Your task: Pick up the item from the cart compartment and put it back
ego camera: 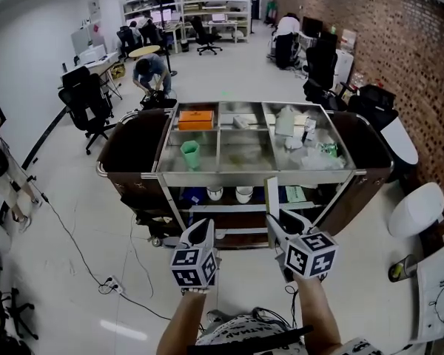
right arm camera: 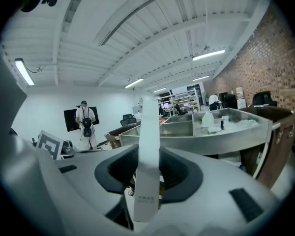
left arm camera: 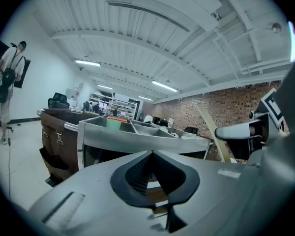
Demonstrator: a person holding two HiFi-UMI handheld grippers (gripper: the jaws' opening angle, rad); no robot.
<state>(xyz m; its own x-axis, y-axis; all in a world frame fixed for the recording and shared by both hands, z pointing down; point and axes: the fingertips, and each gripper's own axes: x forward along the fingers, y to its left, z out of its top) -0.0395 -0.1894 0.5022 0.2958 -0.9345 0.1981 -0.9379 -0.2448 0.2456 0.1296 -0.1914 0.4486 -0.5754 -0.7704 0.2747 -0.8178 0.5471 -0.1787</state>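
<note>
two grippers side by side at 6 o'clock of one cart (ego camera: 259, 174), both short of its near rim. left gripper (ego camera: 204, 226) closed, jaws tip to tip, nothing between them. right gripper (ego camera: 280, 224) clamped on one slim white box (right arm camera: 148, 146), upright between the pads, top end rising toward 12 o'clock, outside every compartment. steel top of the cart split into compartments, three across. one orange box (ego camera: 195, 118) in the far compartment at 10 o'clock, one green cup (ego camera: 190, 154) in the near compartment at 6 o'clock of it. one white bottle (ego camera: 285, 121) among clutter at 2 o'clock. two white cups (ego camera: 215, 193) (ego camera: 243, 194) side by side on the lower shelf. two dark bags (ego camera: 137, 143) (ego camera: 362, 146) on the cart, one at the 9 o'clock end, one at the 3 o'clock end.
</note>
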